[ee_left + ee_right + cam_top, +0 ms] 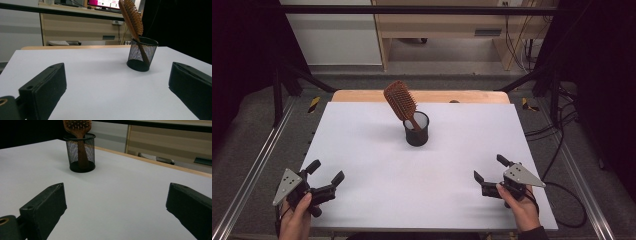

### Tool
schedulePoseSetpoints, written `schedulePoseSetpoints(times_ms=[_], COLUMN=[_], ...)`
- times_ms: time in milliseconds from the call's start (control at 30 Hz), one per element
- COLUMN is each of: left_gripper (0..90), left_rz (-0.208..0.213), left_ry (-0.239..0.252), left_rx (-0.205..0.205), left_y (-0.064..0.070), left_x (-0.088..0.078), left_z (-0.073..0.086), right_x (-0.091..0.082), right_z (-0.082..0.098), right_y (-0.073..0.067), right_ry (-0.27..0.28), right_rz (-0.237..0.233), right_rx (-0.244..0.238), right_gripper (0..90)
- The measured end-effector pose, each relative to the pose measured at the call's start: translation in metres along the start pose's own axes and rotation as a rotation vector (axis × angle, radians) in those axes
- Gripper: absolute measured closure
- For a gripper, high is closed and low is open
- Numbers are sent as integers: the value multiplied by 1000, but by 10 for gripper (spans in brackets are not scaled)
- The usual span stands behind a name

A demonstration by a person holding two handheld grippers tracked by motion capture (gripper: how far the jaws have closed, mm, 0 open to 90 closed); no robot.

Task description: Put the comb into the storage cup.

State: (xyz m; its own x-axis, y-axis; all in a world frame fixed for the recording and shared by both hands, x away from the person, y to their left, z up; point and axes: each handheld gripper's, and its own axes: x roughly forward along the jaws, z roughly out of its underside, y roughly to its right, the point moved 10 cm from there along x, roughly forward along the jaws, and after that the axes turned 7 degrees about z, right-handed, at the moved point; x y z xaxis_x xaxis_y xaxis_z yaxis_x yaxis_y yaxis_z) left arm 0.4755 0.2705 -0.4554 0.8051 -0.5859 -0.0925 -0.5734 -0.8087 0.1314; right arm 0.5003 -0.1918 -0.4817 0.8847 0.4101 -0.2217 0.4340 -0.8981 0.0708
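A wooden hairbrush (401, 100) stands handle-down in a black mesh cup (417, 131) near the middle back of the white table top (362, 150), leaning to the left. The brush (132, 17) and cup (142, 56) appear ahead and to the right in the left gripper view. In the right gripper view the cup (80, 153) and brush (77, 127) stand ahead to the left. My left gripper (326, 171) rests open at the front left, nothing between its jaws. My right gripper (490, 167) is open at the front right, also holding nothing.
The table's wooden back edge (422, 96) shows behind the white top. Metal rails (257, 165) run along both sides. Cables (562, 150) lie on the floor at the right. A wooden cabinet (447, 25) stands behind the table.
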Motion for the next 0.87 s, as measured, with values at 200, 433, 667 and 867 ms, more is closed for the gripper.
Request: schedulePoseSetpoints(times_ms=[200,433,667,867], left_gripper=[17,17,17,18], left_rz=[15,10,-47,-50], left_ry=[16,19,22,21], left_rx=[6,37,101,126], left_y=[10,17,12,13], left_x=[-4,-8,-12,-7], left_z=[-3,-4,-8,-11], right_x=[2,2,5,10], right_z=[1,-1,-3,0], right_y=[-6,-10,-18,-25], right_ry=[-3,3,9,-13], right_rz=[-24,-38,-59,-81], right_rx=[-1,8,10,-10], right_gripper=[34,35,35,36])
